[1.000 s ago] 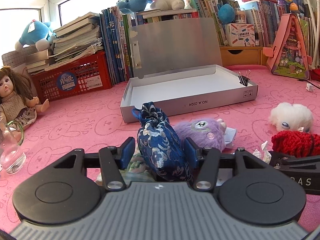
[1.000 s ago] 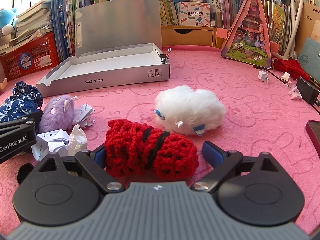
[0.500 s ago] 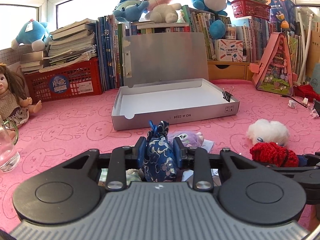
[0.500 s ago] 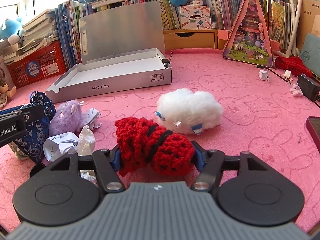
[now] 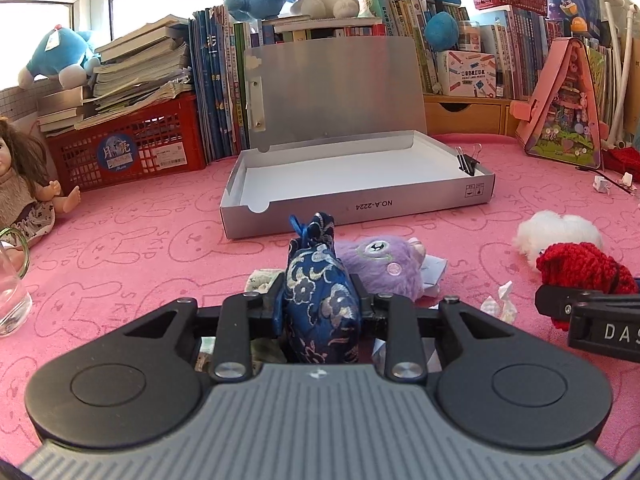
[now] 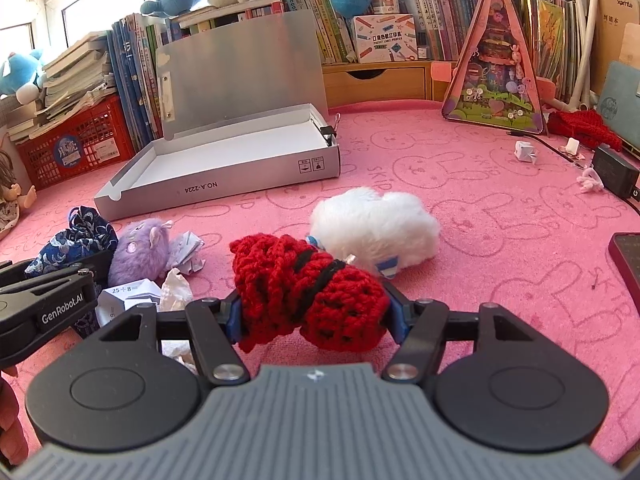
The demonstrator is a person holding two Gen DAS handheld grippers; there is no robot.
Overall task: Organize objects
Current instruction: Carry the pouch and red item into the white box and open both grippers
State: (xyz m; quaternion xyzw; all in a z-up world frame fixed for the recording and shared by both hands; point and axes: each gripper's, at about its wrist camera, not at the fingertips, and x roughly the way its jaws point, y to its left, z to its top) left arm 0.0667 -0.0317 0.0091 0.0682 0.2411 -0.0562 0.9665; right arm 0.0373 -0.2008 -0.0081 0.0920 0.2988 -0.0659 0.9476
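Note:
My left gripper is shut on a dark blue brocade pouch, which stands upright between its pads. My right gripper is shut on a red crocheted piece with black stripes, squeezed between its blue pads. An open silver file box with a raised lid sits straight ahead in both views; its white inside holds only a binder clip at the right wall. A purple fluffy toy lies just right of the pouch. A white fluffy toy lies behind the red piece.
Crumpled paper scraps lie between the grippers. A doll and a glass jug are at the left. A red crate, books and plush toys line the back. A pink triangular toy house and a black adapter stand at the right.
Both grippers have closed: the left onto the blue pouch, the right onto the red crocheted piece. Both objects now sit pinched and slightly raised between the pads.

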